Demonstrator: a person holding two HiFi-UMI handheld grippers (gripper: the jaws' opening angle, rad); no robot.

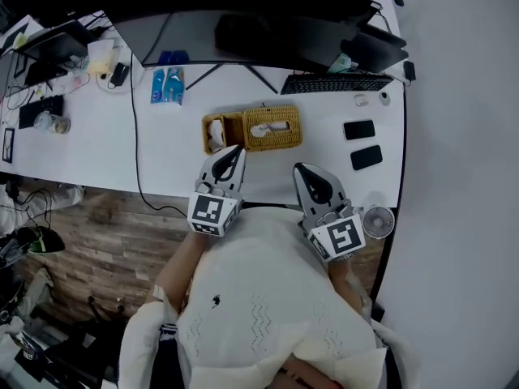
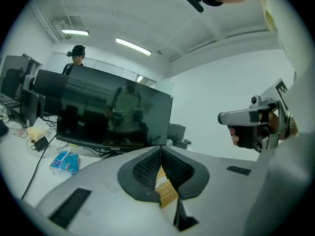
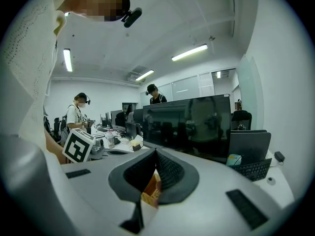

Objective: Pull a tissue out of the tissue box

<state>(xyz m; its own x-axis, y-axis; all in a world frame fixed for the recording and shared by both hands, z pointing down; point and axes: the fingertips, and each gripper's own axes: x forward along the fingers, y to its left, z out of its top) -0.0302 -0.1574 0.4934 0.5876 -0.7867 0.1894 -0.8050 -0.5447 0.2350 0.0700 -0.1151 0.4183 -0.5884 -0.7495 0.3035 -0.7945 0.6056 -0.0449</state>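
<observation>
Tissue box, wicker-covered, is the target. It sits midway along the white desk, near the front edge and straight ahead of the person, prob. so both tools reach it w/o leaning. Behind it a wide dark monitor spans the desk, w/ a black keyboard off to the R, well clear of the work. L gripper hangs just short of the box's near L corner, R gripper a bit further back by the desk edge. Both are held close to the body and aimed fwd, which reads as a ready pose, pull not yet begun. Each gripper view shows the jaws meeting at the tips w/ nothing btwn them, so both are closed & empty. A smaller open wicker tray touches the box's L end. White tissue pokes up from the top slot, free to pinch. The jaws must part first, and L could steady the box, since it's prob. light.
</observation>
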